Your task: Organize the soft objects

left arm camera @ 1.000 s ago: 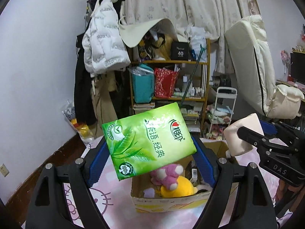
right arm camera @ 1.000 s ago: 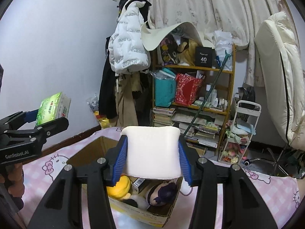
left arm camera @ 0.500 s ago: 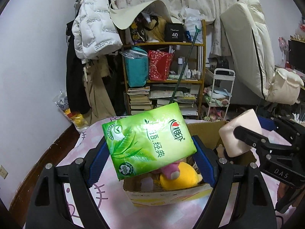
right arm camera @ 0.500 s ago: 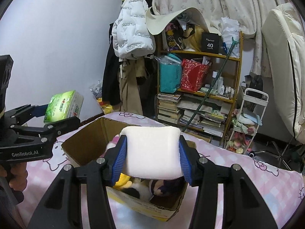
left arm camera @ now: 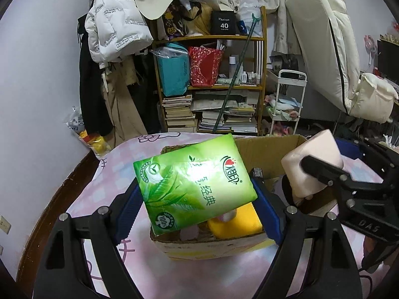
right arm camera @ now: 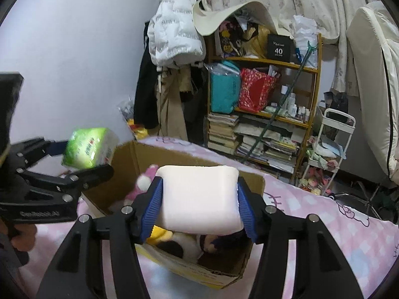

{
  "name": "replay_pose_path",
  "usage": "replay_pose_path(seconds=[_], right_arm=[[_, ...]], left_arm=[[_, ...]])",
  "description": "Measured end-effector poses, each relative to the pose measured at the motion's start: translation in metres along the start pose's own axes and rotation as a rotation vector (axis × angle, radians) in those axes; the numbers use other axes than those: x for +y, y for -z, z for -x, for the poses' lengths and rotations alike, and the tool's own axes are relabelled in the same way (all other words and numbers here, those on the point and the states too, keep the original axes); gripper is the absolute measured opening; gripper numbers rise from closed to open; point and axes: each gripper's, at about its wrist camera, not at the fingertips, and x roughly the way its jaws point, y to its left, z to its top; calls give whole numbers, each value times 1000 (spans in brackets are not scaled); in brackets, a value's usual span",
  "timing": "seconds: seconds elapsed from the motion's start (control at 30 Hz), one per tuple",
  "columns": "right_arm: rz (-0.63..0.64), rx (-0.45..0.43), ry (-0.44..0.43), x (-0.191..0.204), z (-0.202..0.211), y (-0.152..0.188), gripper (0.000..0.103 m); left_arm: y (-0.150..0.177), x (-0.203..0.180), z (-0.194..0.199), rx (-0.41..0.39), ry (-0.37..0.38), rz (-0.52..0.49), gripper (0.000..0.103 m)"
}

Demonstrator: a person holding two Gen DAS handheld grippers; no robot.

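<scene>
A green tissue pack (left arm camera: 192,184) sits tilted between the blue pads of my left gripper (left arm camera: 197,206), which is shut on it just above the near left corner of an open cardboard box (left arm camera: 269,147). My right gripper (right arm camera: 198,206) has a pale foam block (right arm camera: 199,194) between its pads over the box (right arm camera: 124,164). Its jaws are opening, and the pads still touch the block's sides. Inside the box lie a yellow plush (left arm camera: 237,224), a pink plush (right arm camera: 144,182) and a dark plush (right arm camera: 219,244). In the left wrist view the foam block (left arm camera: 311,159) is at the right.
The box stands on a pink cartoon-cat bedspread (right arm camera: 324,224). Behind it are a crowded wooden bookshelf (left arm camera: 212,87), a white trolley (left arm camera: 289,104), hanging jackets (left arm camera: 114,25) and a cream mattress (left arm camera: 324,37) leaning at the right. A hand (right arm camera: 22,236) grips the left tool.
Both grippers have come down toward the box, which now looks bigger and closer. The right jaws have widened and the foam block has spread out between them.
</scene>
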Motion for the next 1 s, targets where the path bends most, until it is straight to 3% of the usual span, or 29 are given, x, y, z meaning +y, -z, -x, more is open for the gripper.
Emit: replay_pose_path(seconds=[0.17,0.27,0.37,0.47,0.6,0.73,0.8,1.0], right_arm=[[-19,18,-7,-4,-4,3,67],[-41,2,-3,-7,-1,1,81],[-60,-14,-1,-11,3,-2,82],[-76,-21,10,-14,7,-5,91],[-106,-37,3,-17,14,-9,92],[-118,-53,10,-17,26,-13,93],[-125,-64,15,-17,34,-14,103],[-159,-114,23,-15,64,-22,103]], left_arm=[[1,1,1,13,12,7,83],[3,1,1,18,7,3,83],[3,1,4,13,5,1,83],[3,2,7,9,-1,6,84],[5,4,18,-2,-16,18,91],[3,4,37,-35,-31,13,92],[1,3,49,-58,-43,1,94],[-2,2,88,-118,-64,-5,98]])
